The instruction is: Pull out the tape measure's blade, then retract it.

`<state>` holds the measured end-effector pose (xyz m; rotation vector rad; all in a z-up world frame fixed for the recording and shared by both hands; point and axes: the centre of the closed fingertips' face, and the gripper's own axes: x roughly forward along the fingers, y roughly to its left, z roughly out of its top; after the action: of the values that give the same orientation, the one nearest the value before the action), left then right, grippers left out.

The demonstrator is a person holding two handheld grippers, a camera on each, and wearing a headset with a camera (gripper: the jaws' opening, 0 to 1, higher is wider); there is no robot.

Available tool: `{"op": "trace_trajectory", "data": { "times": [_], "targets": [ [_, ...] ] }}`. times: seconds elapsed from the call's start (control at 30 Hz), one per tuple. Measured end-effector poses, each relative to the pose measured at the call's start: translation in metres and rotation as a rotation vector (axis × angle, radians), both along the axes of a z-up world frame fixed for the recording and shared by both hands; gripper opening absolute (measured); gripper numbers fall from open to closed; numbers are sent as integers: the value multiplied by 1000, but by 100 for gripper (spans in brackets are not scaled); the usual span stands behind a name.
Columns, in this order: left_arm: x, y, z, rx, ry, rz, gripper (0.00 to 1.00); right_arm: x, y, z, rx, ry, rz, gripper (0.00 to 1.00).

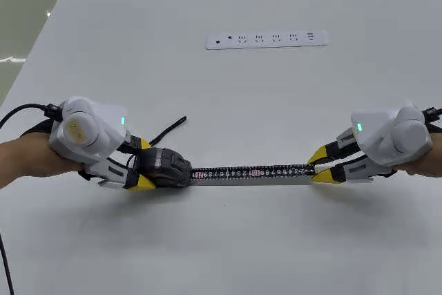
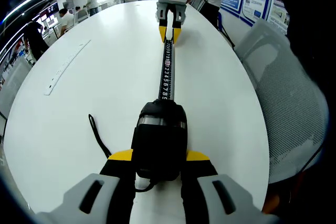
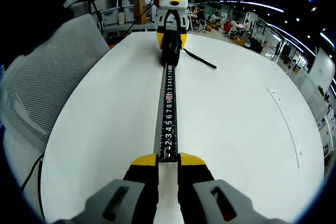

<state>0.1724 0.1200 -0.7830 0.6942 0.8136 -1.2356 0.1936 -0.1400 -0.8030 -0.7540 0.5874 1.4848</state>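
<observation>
The black tape measure case (image 1: 164, 166) rests on the white table, and my left gripper (image 1: 141, 164) is shut on it; in the left gripper view the case (image 2: 159, 139) sits between the yellow-tipped fingers (image 2: 121, 157). Its black blade (image 1: 252, 172) with white numbers runs right, low along the table, to my right gripper (image 1: 320, 165), which is shut on the blade's end. In the right gripper view the blade (image 3: 169, 119) stretches from my right gripper (image 3: 168, 159) to the far case (image 3: 169, 51). A black wrist strap (image 1: 168, 130) trails behind the case.
A white power strip (image 1: 266, 39) lies farther back on the table (image 1: 221, 240). A grey mesh chair (image 2: 286, 93) stands at the table's edge. A black cable (image 1: 5, 267) hangs at the near left. People and desks fill the room beyond.
</observation>
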Motion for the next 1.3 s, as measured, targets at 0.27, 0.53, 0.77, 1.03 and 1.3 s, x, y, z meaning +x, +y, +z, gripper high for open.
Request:
{"op": "trace_trajectory", "data": {
  "times": [0.27,0.53,0.77,1.03,1.3],
  "targets": [
    [-1,-1,1,2,0,0,28,-1,-3,1,-1,-1,-1,12],
    [-1,-1,1,3,0,0,28,-2,-7,2,-7,-2,-8,12],
    [0,1,-1,3,0,0,28,-1,-12,2,-11,-1,-13,12],
    [-1,-1,-1,2,1,0,28,-1,-15,1,-14,1,-14,12],
    [-3,-7,1,6,1,-4,28,-2,-16,-6,-33,11,-15,12]
  ]
}}
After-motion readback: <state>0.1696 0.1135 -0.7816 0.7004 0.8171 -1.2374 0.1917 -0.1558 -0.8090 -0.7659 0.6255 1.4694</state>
